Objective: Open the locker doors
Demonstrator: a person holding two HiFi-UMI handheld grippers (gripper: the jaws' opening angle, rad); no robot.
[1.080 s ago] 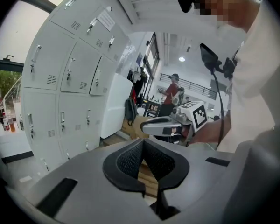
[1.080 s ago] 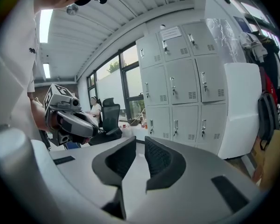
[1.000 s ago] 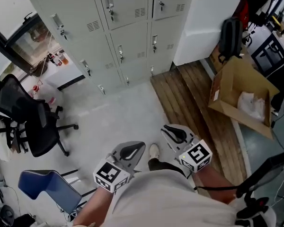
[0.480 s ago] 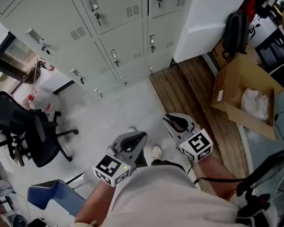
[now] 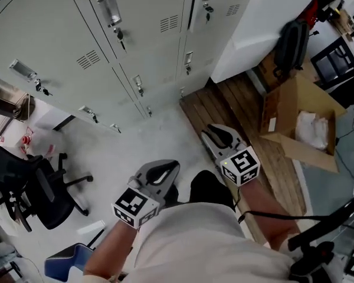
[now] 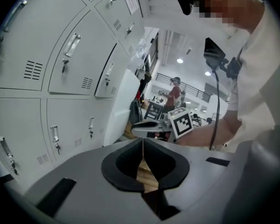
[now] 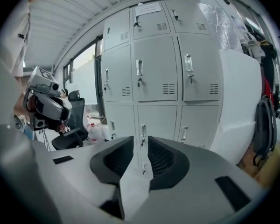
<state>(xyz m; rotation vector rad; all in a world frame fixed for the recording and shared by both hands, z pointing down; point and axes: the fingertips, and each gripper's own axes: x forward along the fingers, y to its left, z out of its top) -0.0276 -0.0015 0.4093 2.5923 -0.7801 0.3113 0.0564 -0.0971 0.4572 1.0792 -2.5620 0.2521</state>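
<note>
Jaws of right gripper point(image 7: 140, 146) just opening, empty; locker doors point(image 7: 161, 69) ahead, apart.

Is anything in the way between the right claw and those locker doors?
Nothing visible. The right claw faces the closed locker doors across bare floor; the office chair stands off to one side. The claw's jaws have just been opening, with nothing between them.
</note>
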